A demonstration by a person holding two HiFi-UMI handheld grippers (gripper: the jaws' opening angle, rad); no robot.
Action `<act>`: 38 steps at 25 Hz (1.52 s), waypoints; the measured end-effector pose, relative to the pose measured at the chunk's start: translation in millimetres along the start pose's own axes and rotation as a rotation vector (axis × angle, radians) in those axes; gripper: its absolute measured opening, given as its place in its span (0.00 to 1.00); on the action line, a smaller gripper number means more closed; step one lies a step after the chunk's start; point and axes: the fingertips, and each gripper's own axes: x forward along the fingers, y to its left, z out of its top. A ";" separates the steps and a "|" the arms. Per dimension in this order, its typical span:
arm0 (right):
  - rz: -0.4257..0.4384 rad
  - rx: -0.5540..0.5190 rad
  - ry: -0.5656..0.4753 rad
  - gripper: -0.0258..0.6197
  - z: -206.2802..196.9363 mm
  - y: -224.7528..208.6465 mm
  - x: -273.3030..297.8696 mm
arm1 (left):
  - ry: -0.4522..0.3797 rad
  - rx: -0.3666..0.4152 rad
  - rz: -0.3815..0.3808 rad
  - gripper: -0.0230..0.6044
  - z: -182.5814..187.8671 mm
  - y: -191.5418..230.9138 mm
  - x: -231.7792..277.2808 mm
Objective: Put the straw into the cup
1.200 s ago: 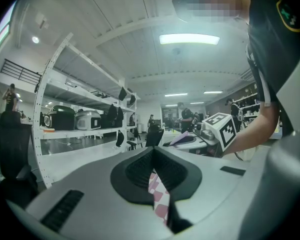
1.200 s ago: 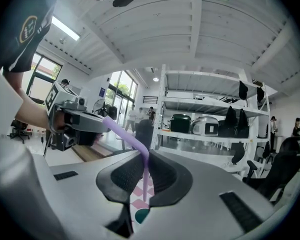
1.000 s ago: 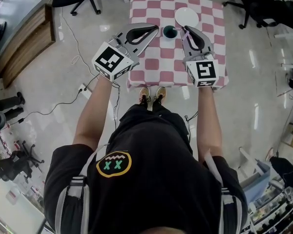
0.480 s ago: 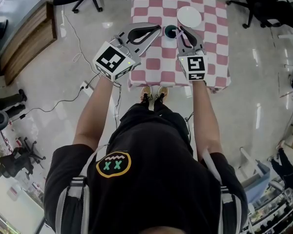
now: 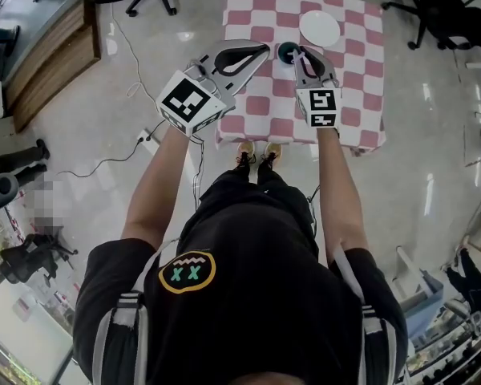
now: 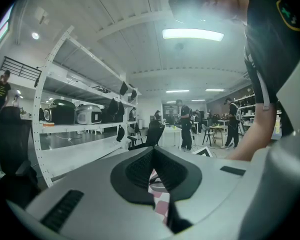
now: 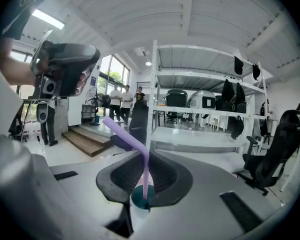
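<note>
Pinching a purple bendy straw (image 7: 124, 135), the right gripper (image 7: 146, 160) is dangling it over a white teal-lined cup (image 7: 138, 215) near the left edge of the pink-checked table (image 5: 359, 95). The left gripper (image 6: 154, 156) is resting its fingers (image 6: 139, 170) together, empty.

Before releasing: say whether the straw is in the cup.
Apparently in: the straw's lower end sits inside the cup's teal opening; depth cannot be told.

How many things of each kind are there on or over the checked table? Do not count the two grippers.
cup: 1
straw: 1
plate: 1
Total: 3
</note>
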 end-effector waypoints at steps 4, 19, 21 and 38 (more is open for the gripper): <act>-0.001 0.018 0.032 0.12 -21.8 0.0 7.5 | 0.008 -0.005 0.003 0.06 -3.7 0.8 0.1; 0.000 0.033 0.133 0.12 -70.2 -0.7 33.2 | 0.018 -0.017 -0.015 0.06 -7.8 -4.6 5.0; 0.003 0.035 0.145 0.12 -75.0 -0.2 35.5 | 0.018 -0.018 -0.018 0.06 -8.0 -4.7 6.0; 0.006 0.040 0.182 0.13 -88.4 2.6 33.8 | 0.016 -0.015 -0.021 0.06 -5.7 -11.4 3.4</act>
